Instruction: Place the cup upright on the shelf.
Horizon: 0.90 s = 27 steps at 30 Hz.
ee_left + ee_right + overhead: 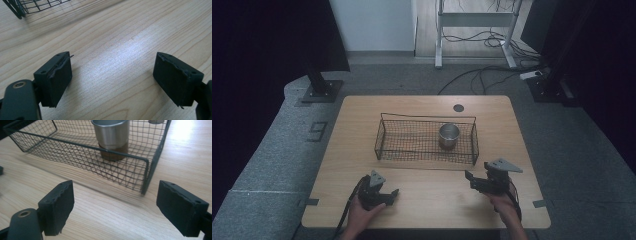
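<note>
Steel cup: upright inside the wire basket, toward its right end, mid-table. Basket: long axis runs left to right across the wooden table. Right gripper: jaws spread wide, nothing held, just short of the basket's near right corner; the cup lies straight ahead, beyond the mesh wall. Left gripper: jaws released, empty, farther from the cup. Right hand likely reaches first.

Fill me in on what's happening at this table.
A person holds a gripper in each hand over a wooden table. The left gripper and the right gripper are both open and hold nothing. Just beyond them sits a wire basket with a metal cup standing upright in its right part. Neither gripper touches the basket or the cup.
</note>
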Each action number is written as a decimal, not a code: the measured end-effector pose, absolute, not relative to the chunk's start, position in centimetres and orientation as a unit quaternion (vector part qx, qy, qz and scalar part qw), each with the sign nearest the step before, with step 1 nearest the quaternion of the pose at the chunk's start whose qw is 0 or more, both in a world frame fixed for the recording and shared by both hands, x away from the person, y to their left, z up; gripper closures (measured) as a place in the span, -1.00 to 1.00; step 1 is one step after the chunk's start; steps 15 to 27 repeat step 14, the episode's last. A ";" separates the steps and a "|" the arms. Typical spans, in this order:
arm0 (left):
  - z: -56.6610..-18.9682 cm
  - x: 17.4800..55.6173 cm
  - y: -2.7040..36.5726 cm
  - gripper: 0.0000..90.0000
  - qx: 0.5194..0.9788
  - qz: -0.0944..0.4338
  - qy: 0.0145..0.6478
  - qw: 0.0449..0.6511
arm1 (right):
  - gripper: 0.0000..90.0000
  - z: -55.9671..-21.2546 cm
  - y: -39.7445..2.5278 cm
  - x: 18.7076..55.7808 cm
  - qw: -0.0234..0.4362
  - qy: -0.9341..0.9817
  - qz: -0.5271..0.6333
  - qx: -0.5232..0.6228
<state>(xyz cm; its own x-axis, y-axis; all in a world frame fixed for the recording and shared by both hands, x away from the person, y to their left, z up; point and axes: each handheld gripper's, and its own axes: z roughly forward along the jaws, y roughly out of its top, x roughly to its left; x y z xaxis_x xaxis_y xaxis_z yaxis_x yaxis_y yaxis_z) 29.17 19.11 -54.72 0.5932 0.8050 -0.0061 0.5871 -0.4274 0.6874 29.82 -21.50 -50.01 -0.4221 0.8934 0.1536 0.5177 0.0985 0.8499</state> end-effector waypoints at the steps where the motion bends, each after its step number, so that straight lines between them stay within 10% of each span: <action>1: -54.7 29.2 19.1 -0.66 0.829 0.164 0.420 0.332 | -0.66 -50.2 -21.6 29.8 0.208 0.709 0.454 0.497; 27: -54.7 29.2 19.1 -0.66 0.829 0.164 0.420 0.332 | -0.65 -52.0 -21.0 29.9 0.198 0.723 0.436 0.498</action>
